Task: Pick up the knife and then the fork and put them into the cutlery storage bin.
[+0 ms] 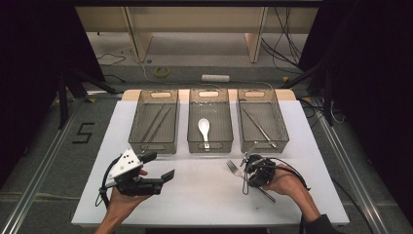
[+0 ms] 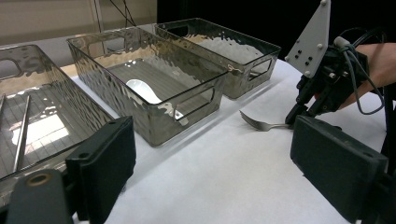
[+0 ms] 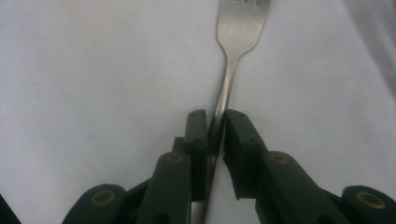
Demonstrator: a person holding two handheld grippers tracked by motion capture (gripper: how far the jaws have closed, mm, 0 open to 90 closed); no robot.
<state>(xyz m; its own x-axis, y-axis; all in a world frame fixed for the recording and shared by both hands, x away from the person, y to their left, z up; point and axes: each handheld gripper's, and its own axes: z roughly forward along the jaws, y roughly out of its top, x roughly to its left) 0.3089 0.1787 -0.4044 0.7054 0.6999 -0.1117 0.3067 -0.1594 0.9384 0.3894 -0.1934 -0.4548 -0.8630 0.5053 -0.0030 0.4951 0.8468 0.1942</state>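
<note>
Here, noted right gripper (image 3: pixel 215 122) clamped on the slim handle of a polished silver metal fork (image 3: pixel 236 42), jaws nearly together with the shaft pinched between the pads. Seen from the high view, fork (image 1: pixel 237 169) lying flat on the white table cover (image 1: pixel 204 195), at about five o'clock from the middle smoky clear plastic bin (image 1: pixel 210 145) and at seven o'clock from the right-hand bin (image 1: pixel 263 144) of the same kind. Tines toward eleven o'clock, handle end trailing to five o'clock under the hand.

Left gripper (image 1: pixel 159 168) resting idle at eight o'clock of the table, jaws spread wide, nothing between them.

Judged best practice for the lift: keep pads square across the narrow shaft, raise straight up without twisting, since a thin smooth handle would likely pivot or slip in a skewed pinch. Grip sat on the neck below the tines, so the long handle might droop; slow carry advised.

Fork appearance: glossy, faintly curved neck, broad head with slotted tines, small against the pads. White ceramic spoon (image 1: pixel 204 129) lying in the middle bin; thin metal rods in the outer two bins.
</note>
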